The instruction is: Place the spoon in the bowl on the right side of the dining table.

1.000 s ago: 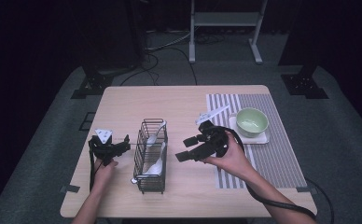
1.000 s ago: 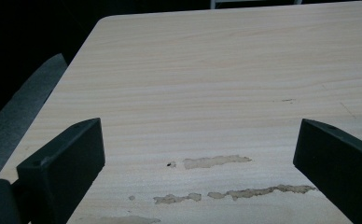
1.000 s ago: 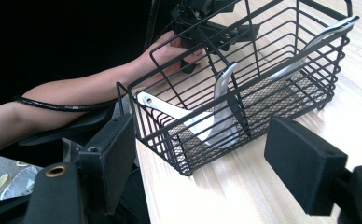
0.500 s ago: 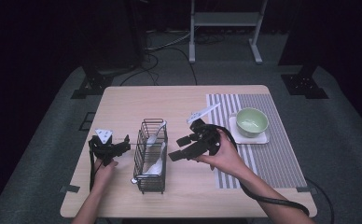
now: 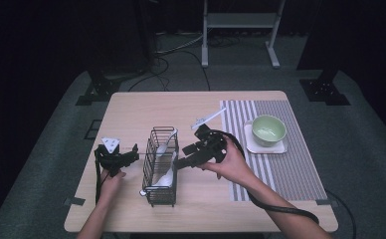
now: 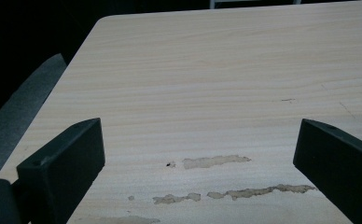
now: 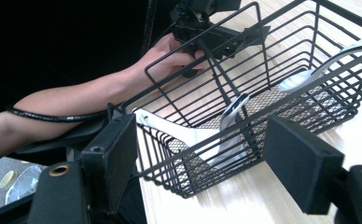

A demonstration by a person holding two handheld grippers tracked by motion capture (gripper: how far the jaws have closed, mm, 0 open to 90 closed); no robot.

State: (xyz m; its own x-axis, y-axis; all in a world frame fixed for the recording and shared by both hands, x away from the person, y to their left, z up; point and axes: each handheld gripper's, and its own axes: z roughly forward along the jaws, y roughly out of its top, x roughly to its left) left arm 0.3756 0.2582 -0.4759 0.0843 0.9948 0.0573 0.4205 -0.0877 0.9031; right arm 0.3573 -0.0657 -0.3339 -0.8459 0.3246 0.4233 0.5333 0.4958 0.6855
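Observation:
A black wire basket (image 5: 159,168) stands on the wooden table (image 5: 191,107), left of centre. Two white spoons lie in it, one (image 5: 164,143) leaning at the far end, one (image 5: 165,175) lower down. My right gripper (image 5: 181,157) is open at the basket's right side, its jaws pointing at it. In the right gripper view, the gripper (image 7: 205,156) has its jaws spread before the basket (image 7: 263,93), with a white spoon (image 7: 202,137) behind the wires. My left gripper (image 5: 130,155) is open just left of the basket. In the left gripper view, the gripper (image 6: 200,154) faces bare table.
A green bowl (image 5: 268,130) sits on a white square plate (image 5: 280,148) on a striped placemat (image 5: 285,169) at the right. Worn patches (image 6: 216,162) mark the wood by the left gripper. The other hand and its gripper (image 7: 212,25) are beyond the basket.
My right gripper has moved left and now sits against the basket's right side. The left gripper and the basket have stayed put.

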